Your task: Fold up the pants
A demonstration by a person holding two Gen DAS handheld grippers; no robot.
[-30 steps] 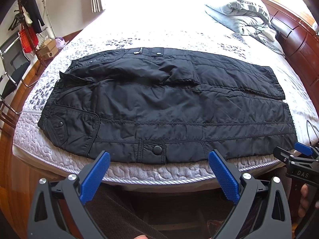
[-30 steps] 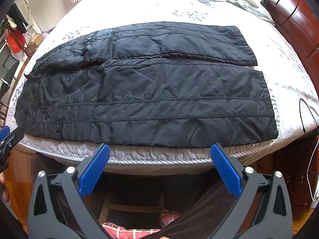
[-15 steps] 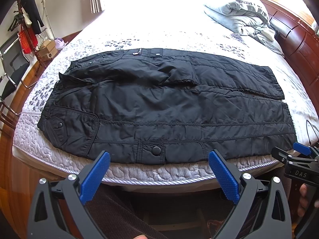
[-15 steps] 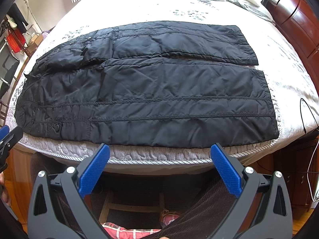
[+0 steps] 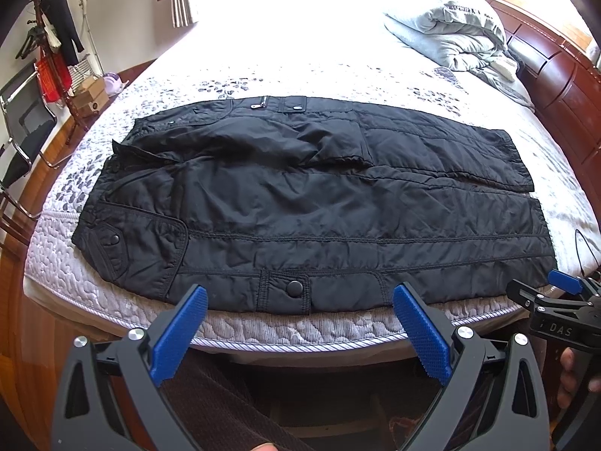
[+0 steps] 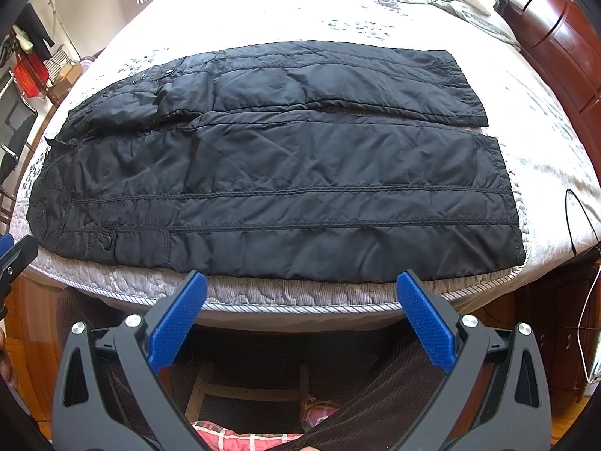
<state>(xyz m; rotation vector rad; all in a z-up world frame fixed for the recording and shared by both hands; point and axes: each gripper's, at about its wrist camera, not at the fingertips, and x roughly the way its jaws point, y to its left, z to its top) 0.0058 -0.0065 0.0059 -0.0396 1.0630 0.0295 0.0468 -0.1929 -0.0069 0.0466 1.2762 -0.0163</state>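
Black padded pants (image 5: 300,203) lie flat across the bed, waist at the left, leg hems at the right, both legs side by side. They also show in the right wrist view (image 6: 281,173). My left gripper (image 5: 300,300) is open and empty, just short of the near edge by a snap pocket. My right gripper (image 6: 300,293) is open and empty, just short of the near leg's edge. It also appears at the right edge of the left wrist view (image 5: 556,293).
The pants rest on a quilted mattress (image 5: 300,330) with a white patterned cover. A grey duvet (image 5: 450,37) is bunched at the far right by the wooden headboard (image 5: 556,75). A clothes rack (image 5: 52,49) and chair (image 5: 18,131) stand at the left. A cable (image 6: 574,221) hangs off the bed's right side.
Both views have shifted very slightly; the pants have not moved and both grippers stay open.
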